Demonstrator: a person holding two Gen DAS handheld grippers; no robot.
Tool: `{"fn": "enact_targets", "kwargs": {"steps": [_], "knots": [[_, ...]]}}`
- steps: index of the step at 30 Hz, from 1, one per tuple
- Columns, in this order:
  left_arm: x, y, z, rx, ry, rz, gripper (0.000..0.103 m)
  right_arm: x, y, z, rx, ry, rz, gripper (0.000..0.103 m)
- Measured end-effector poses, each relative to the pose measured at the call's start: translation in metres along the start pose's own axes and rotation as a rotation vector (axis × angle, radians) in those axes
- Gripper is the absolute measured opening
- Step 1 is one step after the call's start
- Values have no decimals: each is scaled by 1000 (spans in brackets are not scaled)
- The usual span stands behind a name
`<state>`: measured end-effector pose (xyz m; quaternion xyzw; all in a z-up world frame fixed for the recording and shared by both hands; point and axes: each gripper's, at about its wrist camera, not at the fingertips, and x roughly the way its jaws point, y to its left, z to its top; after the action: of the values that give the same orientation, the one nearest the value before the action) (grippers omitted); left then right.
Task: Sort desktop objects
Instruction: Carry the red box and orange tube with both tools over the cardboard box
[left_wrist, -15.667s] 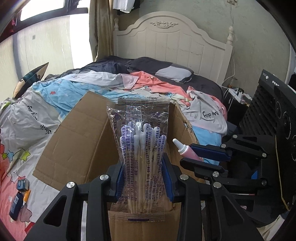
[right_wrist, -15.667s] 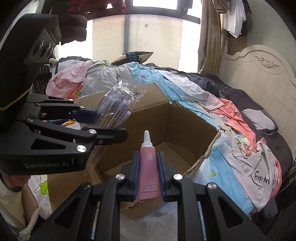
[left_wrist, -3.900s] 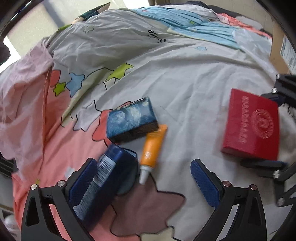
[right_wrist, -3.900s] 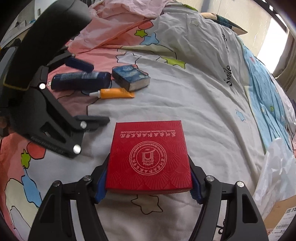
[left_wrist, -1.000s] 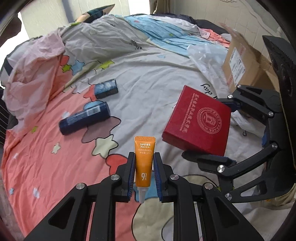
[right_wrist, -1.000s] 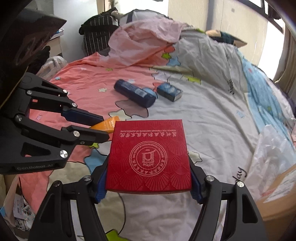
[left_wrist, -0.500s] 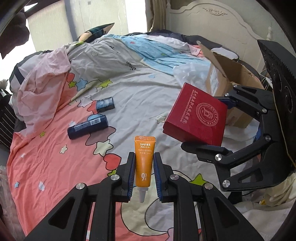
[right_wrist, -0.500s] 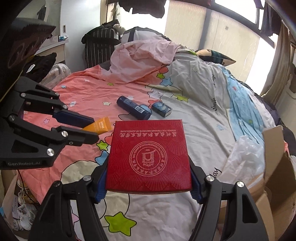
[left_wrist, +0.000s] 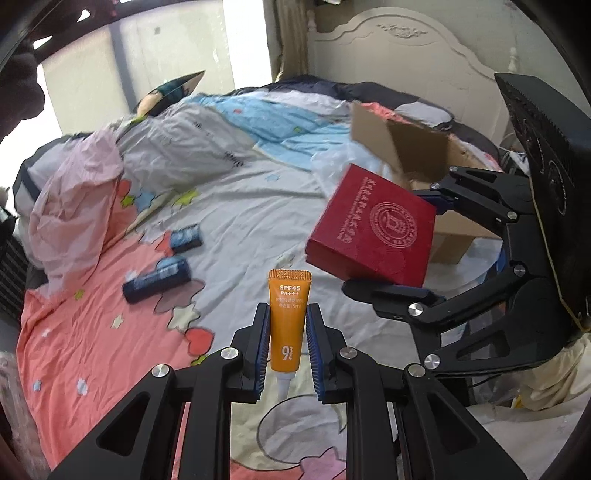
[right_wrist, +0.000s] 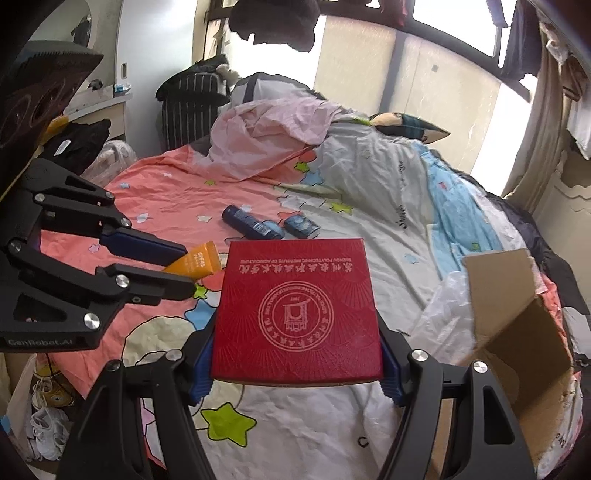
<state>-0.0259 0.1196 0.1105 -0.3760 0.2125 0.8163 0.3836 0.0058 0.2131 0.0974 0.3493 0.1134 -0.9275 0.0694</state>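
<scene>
While aloft, left gripper (left_wrist: 287, 341) clamps orange tube (left_wrist: 288, 319) — right gripper (right_wrist: 295, 363) grips red box (right_wrist: 297, 312).

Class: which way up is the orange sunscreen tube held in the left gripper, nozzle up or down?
Nozzle down. In the left gripper, the orange sunscreen tube stands upright with its crimped flat end at the top and its white nozzle pointing down between the blue pads.

We're over the bed (left_wrist: 92, 332), its star-print sheet going from salmon pink on the left to pale grey further right. A dark blue bottle (left_wrist: 157, 279) lies flat on the pink part, and a small blue box (left_wrist: 185, 237) sits just beyond it. A crumpled pink cloth (left_wrist: 70, 199) is heaped at far left. On the right stands an open cardboard box (right_wrist: 517, 325), with a white plastic bag (right_wrist: 443, 314) crumpled against it.
</scene>
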Motion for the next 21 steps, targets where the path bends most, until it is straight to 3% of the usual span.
{"fn": "enact_targets", "kwargs": {"steps": [21], "knots": [[11, -64, 63, 72, -73, -144, 20, -56, -86, -23, 124, -62, -130, 67]]}}
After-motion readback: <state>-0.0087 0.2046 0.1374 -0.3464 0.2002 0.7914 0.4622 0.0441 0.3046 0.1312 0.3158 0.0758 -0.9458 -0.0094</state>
